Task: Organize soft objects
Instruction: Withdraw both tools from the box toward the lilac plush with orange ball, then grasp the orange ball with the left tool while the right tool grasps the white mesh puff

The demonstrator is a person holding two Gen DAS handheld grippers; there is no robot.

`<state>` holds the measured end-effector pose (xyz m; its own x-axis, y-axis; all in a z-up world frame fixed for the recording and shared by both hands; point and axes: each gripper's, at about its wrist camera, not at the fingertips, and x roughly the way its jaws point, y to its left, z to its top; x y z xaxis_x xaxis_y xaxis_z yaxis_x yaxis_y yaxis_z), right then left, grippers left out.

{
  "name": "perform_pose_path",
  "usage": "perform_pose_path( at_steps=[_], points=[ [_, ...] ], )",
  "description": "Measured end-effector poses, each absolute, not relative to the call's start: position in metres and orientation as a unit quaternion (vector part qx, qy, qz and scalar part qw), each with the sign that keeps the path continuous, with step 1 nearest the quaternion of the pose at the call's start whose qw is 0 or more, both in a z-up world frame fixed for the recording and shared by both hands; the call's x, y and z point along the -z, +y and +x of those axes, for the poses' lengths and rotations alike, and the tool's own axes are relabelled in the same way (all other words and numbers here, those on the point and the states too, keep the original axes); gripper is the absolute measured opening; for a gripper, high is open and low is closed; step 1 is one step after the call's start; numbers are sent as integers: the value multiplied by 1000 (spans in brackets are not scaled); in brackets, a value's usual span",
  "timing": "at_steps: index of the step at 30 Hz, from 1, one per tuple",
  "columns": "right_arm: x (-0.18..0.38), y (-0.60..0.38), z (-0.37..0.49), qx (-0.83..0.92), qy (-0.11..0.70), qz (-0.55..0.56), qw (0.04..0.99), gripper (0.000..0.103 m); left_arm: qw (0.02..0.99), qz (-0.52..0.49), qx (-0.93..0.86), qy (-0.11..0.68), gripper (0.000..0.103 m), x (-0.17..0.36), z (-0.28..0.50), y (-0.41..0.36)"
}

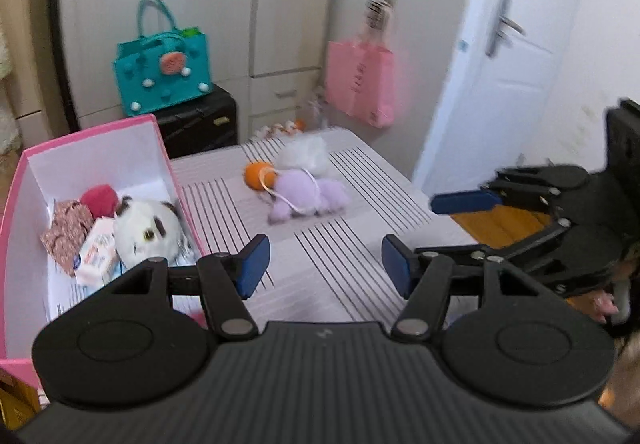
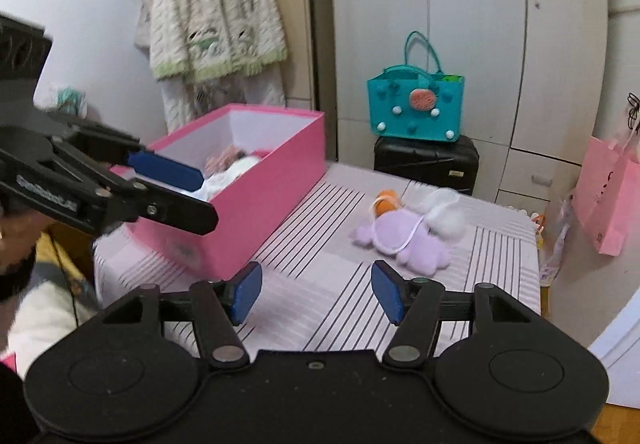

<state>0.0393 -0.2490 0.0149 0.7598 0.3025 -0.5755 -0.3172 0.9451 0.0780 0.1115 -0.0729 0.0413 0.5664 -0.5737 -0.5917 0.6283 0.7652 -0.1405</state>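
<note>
A purple plush toy (image 1: pixel 304 192) (image 2: pixel 400 236) lies on the striped table (image 1: pixel 360 172) (image 2: pixel 320 212), touching an orange ball (image 1: pixel 258 174) (image 2: pixel 386 204) and a white fluffy toy (image 1: pixel 304 152) (image 2: pixel 444 212). At the table's left stands an open pink box (image 1: pixel 92 136) (image 2: pixel 280 172). It holds a white plush with dark patches (image 1: pixel 148 224), a red ball (image 1: pixel 100 198), patterned cloth and a small packet. My left gripper (image 1: pixel 324 266) (image 2: pixel 188 192) hovers open beside the box, empty. My right gripper (image 2: pixel 317 292) (image 1: pixel 480 224) is open and empty, short of the purple toy.
A teal felt bag (image 1: pixel 160 72) (image 2: pixel 416 108) sits on a black suitcase (image 1: pixel 200 120) (image 2: pixel 428 160) behind the table. A pink paper bag (image 1: pixel 360 80) (image 2: pixel 608 196) hangs at the right near a white door (image 1: pixel 512 56). A knitted jacket (image 2: pixel 212 4) hangs behind the box.
</note>
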Motion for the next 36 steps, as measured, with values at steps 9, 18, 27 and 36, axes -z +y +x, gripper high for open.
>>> perform_pose_path(
  at_steps=[9,18,27,36],
  points=[
    [-1,-304,110,-105,298,46,948,67,917,-11,276,287,61,-32,164,-120],
    [16,-337,165,-80,301,79,947,67,900,-49,266,341,54,-25,233,-161],
    [54,-347,227,-104,315,131,934,67,901,-93,199,374,47,7,278,-164],
    [106,-357,279,-113,421,220,872,69,886,-109,177,416,39,41,311,-179]
  ],
)
